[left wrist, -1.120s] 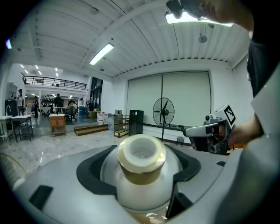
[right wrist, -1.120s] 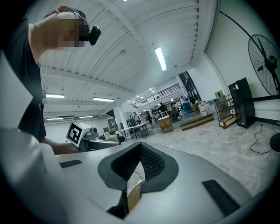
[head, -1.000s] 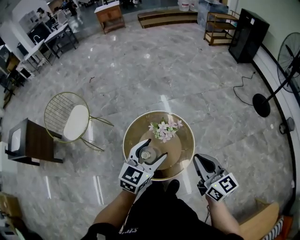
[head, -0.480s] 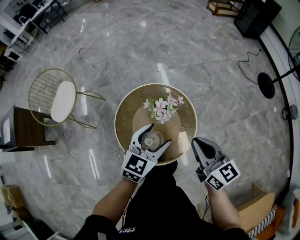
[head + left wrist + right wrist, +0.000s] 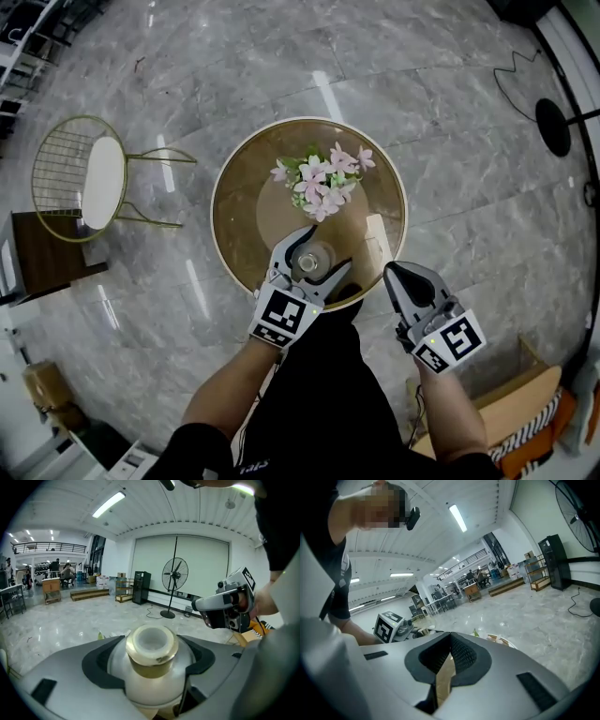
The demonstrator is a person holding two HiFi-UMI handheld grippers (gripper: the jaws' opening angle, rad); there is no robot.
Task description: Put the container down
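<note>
1. The container (image 5: 151, 667) looks like a small frosted glass bottle with a round belly, a gold collar and an open mouth. My guess is it's rigid, fairly light, smooth enough to slip and definitely chippable
2. The left gripper (image 5: 322, 251) is pinching it, one jaw on each side of the belly just under the collar. The curved pads cradle the widest part, which seems like the right spot to me. The collar is narrow and would probably twist out of a grip
3. It's sitting upright in the jaws, over the near part of the round table (image 5: 230, 159) and on the person's side of the flowers (image 5: 319, 178). I can't tell from the head view whether the base is touching the top yet
4. The tabletop looks like glass too, so that'd be glass on glass. I'd ease it down flat and only spread the jaws once it's standing by itself
5. The right gripper (image 5: 396, 277) has its jaws pressed together on nothing, and hangs off the table's near right edge, doing no work
6. Versus the earlier frames, the head camera has tipped further down, so the table fills more of the view and the far end of the room has dropped out. The grip on the bottle is the same, it was over the near side of the table then too, and the right gripper was just as closed and idle
</note>
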